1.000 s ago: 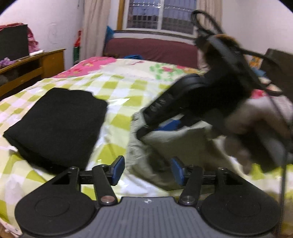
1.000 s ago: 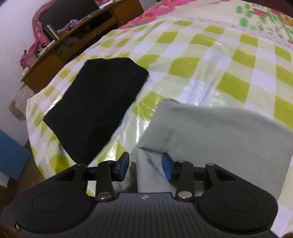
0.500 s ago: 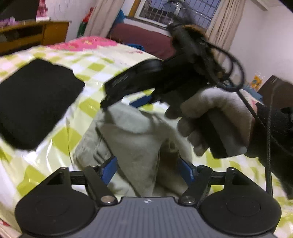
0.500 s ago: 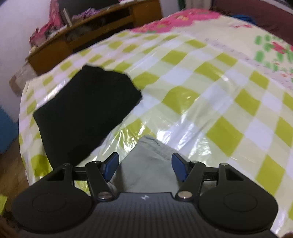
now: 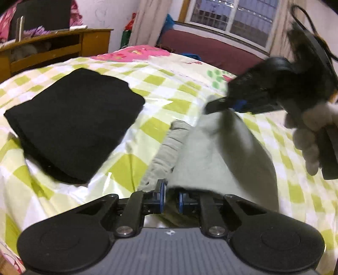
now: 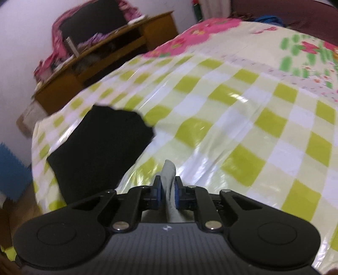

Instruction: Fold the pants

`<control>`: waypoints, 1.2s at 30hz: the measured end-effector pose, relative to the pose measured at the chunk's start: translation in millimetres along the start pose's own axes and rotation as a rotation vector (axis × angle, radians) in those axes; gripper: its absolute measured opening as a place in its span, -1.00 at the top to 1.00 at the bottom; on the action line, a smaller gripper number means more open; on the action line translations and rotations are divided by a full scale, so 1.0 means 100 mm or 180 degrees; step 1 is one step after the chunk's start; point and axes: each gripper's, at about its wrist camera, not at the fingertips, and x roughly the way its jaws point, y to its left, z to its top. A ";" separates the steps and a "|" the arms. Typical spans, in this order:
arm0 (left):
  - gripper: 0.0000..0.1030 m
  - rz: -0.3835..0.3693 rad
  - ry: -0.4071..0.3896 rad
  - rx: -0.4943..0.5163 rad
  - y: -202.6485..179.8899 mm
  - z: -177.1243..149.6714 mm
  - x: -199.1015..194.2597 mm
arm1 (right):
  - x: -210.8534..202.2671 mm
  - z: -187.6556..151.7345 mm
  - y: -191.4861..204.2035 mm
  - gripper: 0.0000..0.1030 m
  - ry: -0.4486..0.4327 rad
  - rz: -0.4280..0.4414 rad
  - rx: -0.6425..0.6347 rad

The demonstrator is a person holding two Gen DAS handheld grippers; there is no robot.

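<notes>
— Where do the pale grey-green cotton pants point(image 5: 213, 152) sit?

— On the glossy green-and-white checked plastic bedcover point(image 5: 160, 127), just right of a folded black garment point(image 5: 71, 124); a bunched edge of the pants lies along their left side, and part of the cloth is lifted off the cover.

— And the left gripper point(image 5: 170, 197)?

— Its jaws have just been closing; the blue pads point(image 5: 161, 196) now stand nearly together with the near edge of the pants pinched between them.

— The right gripper point(image 6: 168, 191)?

— Its jaws have just been closing too — in its own view a narrow fold of the grey-green cloth point(image 6: 169, 182) stands upright between its pads, clamped tight. From the left wrist view it shows at the upper right, held by a light-gloved hand point(image 5: 312, 135), pulling a corner of the pants up above the bed.

— Behind that?

— A wooden desk point(image 5: 63, 48) by the wall and a barred window point(image 5: 230, 19).
</notes>
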 end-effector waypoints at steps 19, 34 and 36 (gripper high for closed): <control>0.21 0.0403 -0.0185 0.0395 0.10 -0.10 -0.45 | -0.28 -0.28 0.40 -0.09 -0.0747 -0.0510 -0.0791; -0.18 0.0243 0.0108 0.0692 -0.01 -0.02 0.30 | 0.42 -0.30 -0.05 -0.17 -0.0096 -0.0105 -0.0022; -0.21 0.0287 0.0073 0.0778 -0.04 0.01 0.23 | 0.21 -0.35 -0.05 -0.17 -0.0238 -0.0061 0.0004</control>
